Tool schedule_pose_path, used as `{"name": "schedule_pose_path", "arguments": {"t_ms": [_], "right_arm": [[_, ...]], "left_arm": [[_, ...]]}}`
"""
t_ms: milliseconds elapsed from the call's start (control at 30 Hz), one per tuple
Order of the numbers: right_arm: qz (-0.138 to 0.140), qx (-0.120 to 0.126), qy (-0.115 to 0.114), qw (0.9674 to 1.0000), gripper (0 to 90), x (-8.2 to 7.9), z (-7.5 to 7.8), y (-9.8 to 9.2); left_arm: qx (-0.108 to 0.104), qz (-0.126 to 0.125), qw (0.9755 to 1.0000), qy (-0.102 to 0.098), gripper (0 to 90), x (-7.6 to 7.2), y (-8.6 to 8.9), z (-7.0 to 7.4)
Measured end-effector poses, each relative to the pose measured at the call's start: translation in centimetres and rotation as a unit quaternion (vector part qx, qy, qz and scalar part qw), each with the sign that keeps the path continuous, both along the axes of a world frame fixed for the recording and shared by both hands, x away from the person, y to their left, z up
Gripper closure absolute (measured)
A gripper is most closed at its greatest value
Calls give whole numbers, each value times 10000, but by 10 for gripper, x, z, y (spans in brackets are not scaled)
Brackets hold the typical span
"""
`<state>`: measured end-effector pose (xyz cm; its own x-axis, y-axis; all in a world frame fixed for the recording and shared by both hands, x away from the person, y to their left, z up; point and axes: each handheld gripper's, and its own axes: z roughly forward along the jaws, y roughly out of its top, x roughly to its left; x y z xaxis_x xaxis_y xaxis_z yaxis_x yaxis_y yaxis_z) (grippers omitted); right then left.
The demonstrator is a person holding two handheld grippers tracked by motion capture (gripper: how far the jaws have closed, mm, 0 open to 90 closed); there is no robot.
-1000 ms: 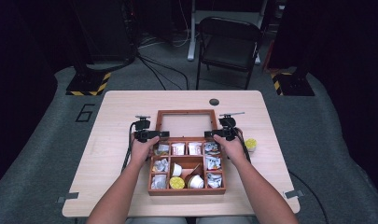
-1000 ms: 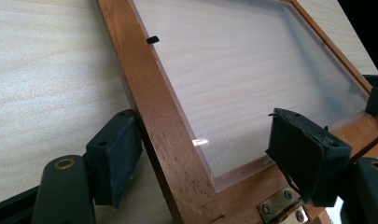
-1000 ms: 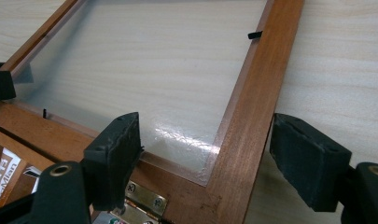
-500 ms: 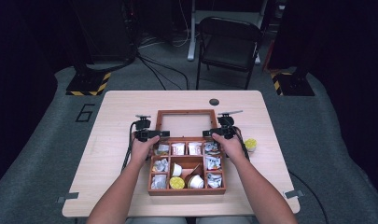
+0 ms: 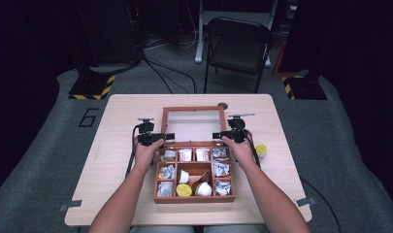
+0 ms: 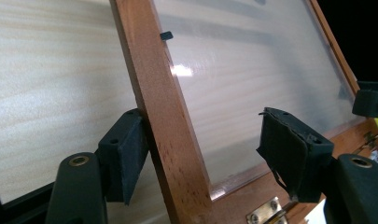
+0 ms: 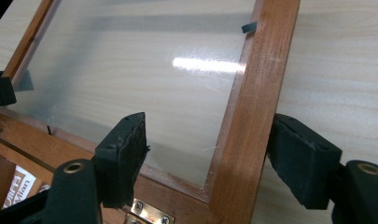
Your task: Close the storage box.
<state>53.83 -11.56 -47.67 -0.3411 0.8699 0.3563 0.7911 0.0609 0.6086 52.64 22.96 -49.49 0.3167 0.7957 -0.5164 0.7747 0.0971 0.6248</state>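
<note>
From the high view I have the table [image 5: 116,121] laid out before me, pale wood, with the wooden box [image 5: 194,199] sitting near its middle, towards my side. Its glass-paned lid [image 5: 193,124] is swung open and slopes back beyond the compartments. The compartments hold small sachets and cups; a yellow-topped cup [image 5: 260,149] stands on the table just right of the box, and a small dark round thing [image 5: 222,105] lies behind the lid's far right corner.

My left gripper [image 5: 168,136] reaches in at the lid's left frame rail, and my right gripper [image 5: 217,136] at the right rail, both close to the hinge end. From up here I cannot tell how the jaws stand.

The left gripper view settles that: the lid's left frame rail [image 6: 163,126] stands between my two jaws. The outer pad touches the wood, while the inner pad hangs well off over the glass, so the jaws sit half wide with no clamp on the rail, though they have just been closing. A brass hinge [image 6: 266,215] shows at the bottom.

The right gripper view mirrors it: the right frame rail [image 7: 252,112] is between the jaws, the outer pad just beside or touching it, the inner pad apart over the glass, jaws likewise just closing. Another brass hinge [image 7: 151,215] shows below.
</note>
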Motion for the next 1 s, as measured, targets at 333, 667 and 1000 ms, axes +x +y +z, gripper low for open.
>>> {"name": "schedule_pose_path", "arguments": {"t_ms": [333, 667, 1000], "right_arm": [[-26, -71, -451, 9990, 379, -10, 16, -2], [56, 8, -724, 9974, 378, -23, 33, -5], [158, -34, -985, 9950, 380, -37, 39, -7]], "left_arm": [[-31, -21, 9993, -368, 362, -8, 3, 16], [17, -69, 9975, -703, 373, -18, 3, 33], [-6, -117, 9955, -937, 370, -26, 4, 45]]}}
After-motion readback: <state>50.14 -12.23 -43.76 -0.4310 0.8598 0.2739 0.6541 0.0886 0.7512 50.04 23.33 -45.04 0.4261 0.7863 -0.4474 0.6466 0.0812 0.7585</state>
